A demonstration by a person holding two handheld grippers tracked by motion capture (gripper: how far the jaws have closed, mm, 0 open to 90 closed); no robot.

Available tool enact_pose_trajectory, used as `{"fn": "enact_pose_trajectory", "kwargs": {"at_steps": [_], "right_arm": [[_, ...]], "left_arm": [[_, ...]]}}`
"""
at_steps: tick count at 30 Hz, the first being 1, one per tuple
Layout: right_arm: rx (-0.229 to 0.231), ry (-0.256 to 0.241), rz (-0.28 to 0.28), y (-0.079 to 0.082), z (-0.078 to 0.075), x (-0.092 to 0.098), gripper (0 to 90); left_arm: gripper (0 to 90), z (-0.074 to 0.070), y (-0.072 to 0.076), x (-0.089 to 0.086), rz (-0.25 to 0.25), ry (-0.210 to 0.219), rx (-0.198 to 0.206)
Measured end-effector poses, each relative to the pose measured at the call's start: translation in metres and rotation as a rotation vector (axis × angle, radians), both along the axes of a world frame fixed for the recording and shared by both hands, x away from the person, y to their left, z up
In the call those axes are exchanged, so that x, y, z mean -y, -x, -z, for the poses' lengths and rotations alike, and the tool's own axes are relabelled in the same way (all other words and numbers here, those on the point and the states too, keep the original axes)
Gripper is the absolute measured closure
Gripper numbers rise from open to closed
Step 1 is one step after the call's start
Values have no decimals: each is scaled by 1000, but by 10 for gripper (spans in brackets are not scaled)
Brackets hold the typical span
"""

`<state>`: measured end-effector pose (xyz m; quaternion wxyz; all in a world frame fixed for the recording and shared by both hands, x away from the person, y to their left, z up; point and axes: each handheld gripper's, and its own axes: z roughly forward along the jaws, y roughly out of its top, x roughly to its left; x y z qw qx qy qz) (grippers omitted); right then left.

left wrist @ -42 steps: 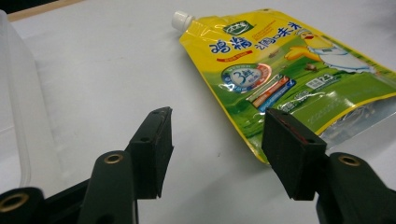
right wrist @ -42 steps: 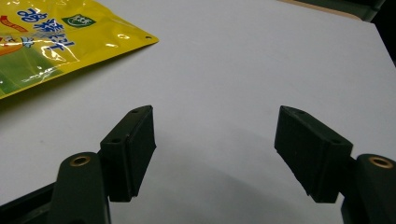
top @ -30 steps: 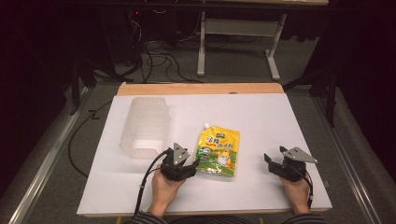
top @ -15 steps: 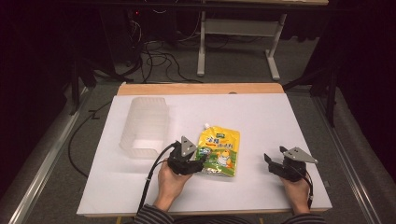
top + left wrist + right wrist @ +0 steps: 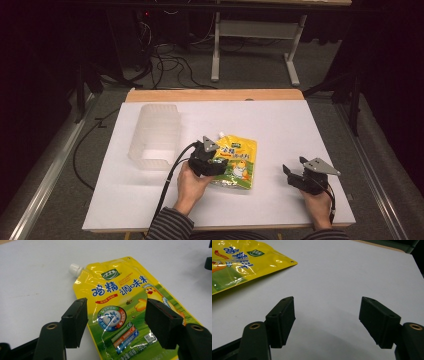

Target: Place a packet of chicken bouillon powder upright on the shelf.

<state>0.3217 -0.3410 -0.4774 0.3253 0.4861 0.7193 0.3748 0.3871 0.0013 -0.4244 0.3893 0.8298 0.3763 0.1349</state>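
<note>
From the high view, we've got a white table [image 5: 280, 130] with a yellow spouted pouch [image 5: 236, 162] lying flat a bit toward the near edge, roughly mid-width. The left gripper [image 5: 216, 161] sits right at the pouch's left side, overlapping its edge, held by the left hand [image 5: 190, 182] coming up from the near edge. We can't really judge from up here how far apart its jaws are. Just left of that, toward the left edge, there's a clear ribbed plastic container [image 5: 154, 135] with its open end facing the near edge. The right gripper [image 5: 290, 172] is off near the near right corner, well apart from the pouch, resting low by the table with the right hand [image 5: 316, 202] behind it.

In the left gripper view, we're looking straight along the left gripper [image 5: 116, 323], and its jaws are spread wide. The pouch [image 5: 130, 302] lies flat on the table underneath and between them, white cap [image 5: 74, 269] pointing to the upper left. The left jaw hangs at the pouch's edge, the right jaw is over the printed chicken part. We can't tell if either one is actually touching it.

In the right gripper view, the right gripper [image 5: 327, 322] is also spread wide, with just bare white table between the jaws. A corner of the pouch [image 5: 242, 262] shows at the upper left, well clear of this gripper.
</note>
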Motion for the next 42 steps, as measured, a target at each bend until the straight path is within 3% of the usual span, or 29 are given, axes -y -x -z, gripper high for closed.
{"fn": "enact_pose_trajectory", "kwargs": {"at_steps": [11, 19, 25, 36, 42], "right_arm": [[1, 5, 2, 0, 0, -1, 295], [5, 10, -1, 0, 0, 0, 293], [5, 13, -3, 0, 0, -1, 293], [9, 16, -5, 0, 0, -1, 292], [8, 15, -3, 1, 0, -1, 292]], "left_arm": [[331, 2, -31, 8, -62, -19, -91], [341, 13, -48, 10, -102, -25, -152], [333, 25, -59, 12, -122, -18, -227], [287, 36, -66, 20, -127, -20, -293], [277, 36, -65, 23, -125, -14, -302]]}}
